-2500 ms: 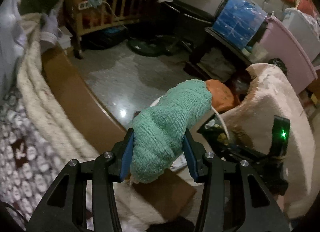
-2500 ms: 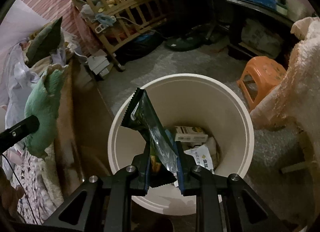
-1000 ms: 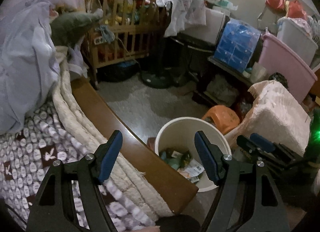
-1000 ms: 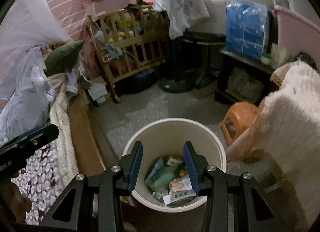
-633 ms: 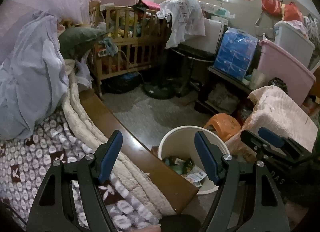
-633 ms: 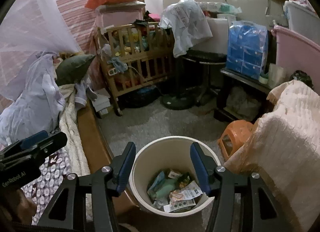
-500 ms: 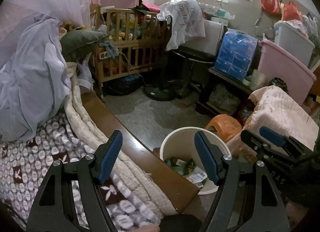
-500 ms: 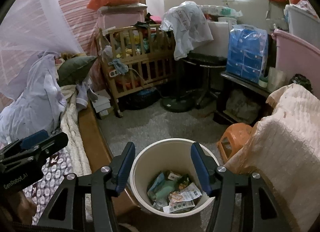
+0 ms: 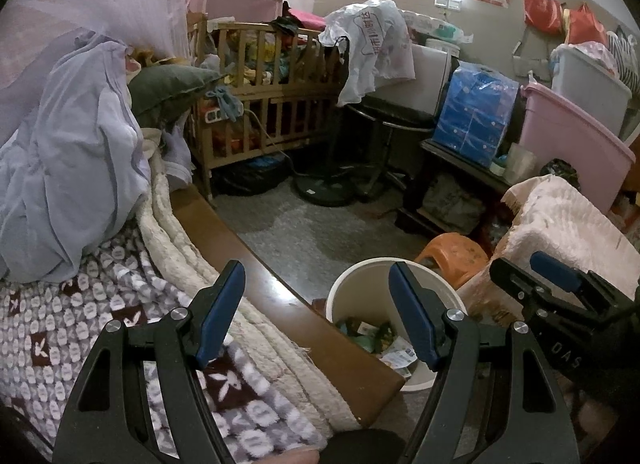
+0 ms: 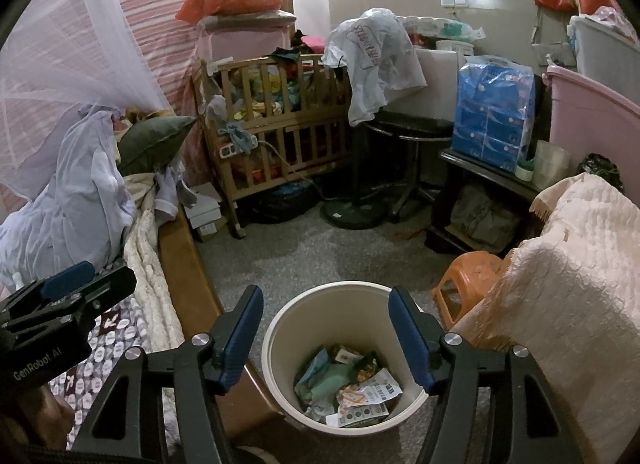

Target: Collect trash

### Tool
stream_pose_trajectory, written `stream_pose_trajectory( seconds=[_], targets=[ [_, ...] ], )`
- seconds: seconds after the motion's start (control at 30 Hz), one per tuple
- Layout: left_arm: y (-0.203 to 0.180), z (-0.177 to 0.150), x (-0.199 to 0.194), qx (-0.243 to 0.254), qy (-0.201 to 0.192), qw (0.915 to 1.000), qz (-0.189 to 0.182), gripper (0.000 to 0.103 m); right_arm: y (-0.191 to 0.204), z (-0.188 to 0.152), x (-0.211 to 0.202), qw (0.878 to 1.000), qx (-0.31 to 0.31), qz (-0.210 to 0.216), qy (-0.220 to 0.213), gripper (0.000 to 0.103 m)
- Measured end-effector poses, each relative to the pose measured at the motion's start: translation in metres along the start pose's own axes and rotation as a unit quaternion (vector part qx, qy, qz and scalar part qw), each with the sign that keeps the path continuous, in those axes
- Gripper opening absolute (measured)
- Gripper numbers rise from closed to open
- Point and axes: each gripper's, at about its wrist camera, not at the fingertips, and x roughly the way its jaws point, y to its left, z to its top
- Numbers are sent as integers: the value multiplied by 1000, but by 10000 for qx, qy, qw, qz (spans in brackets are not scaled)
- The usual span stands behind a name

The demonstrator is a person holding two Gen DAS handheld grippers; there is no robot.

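1. Left gripper [image 9: 316, 314]: spread wide, nothing between the blue pads [image 9: 218, 314]; held over the blanket [image 9: 60, 320] and bed rail [image 9: 280, 308], likely ready to scan the bed for more litter
2. Right gripper [image 10: 326, 334]: also wide apart and empty; raised above the bin [image 10: 280, 344], aimed down into it, so anything let go would fall inside
3. Trash [image 10: 348, 384]: wrappers, a green cloth-like lump and printed packets heaped at the bottom of the bin, well below the rim; seen too from the left view [image 9: 372, 338]
4. Bin: upright on the floor, just beside the bed rail, within reach of both grippers, probably set there for short carries from the bed
5. Stool [image 10: 468, 284]: orange, near the bin, partly under a cream cover [image 10: 568, 288]
6. Judged progress: some items already binned, both grippers free; no loose litter plainly visible on the bed, so next step probably a search
7. Risk: bin light and near the rail, easily knocked on a low pass
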Motion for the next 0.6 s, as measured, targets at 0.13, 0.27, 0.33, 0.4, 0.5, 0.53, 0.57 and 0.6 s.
stream_pose_trajectory(
  seconds=[0.13, 0.27, 0.33, 0.4, 0.5, 0.53, 0.57, 0.6],
  targets=[
    [1, 0, -1, 22, -20, 10000, 15, 74, -1, 1, 0, 10000, 2, -4, -14, 64],
    [0, 0, -2, 56, -33, 10000, 50, 74, -2, 3, -2, 10000, -1, -10, -23, 65],
    [-1, 0, -2, 58, -32, 10000, 48, 74, -3, 3, -2, 10000, -3, -7, -17, 65],
    [-1, 0, -1, 53, -31, 10000, 51, 74, -2, 2, -2, 10000, 5, -4, -22, 65],
    [-1, 0, -2, 54, -29, 10000, 57, 74, -3, 3, -2, 10000, 3, -2, -18, 66],
    [-1, 0, -2, 55, -30, 10000, 58, 74, -3, 3, -2, 10000, 3, 3, -14, 66],
    [-1, 0, -1, 55, -24, 10000, 59, 74, -3, 2, -2, 10000, 2, 1, -18, 66],
    [-1, 0, -2, 50, -21, 10000, 54, 74, -3, 3, -2, 10000, 0, -2, -19, 66]
  ],
)
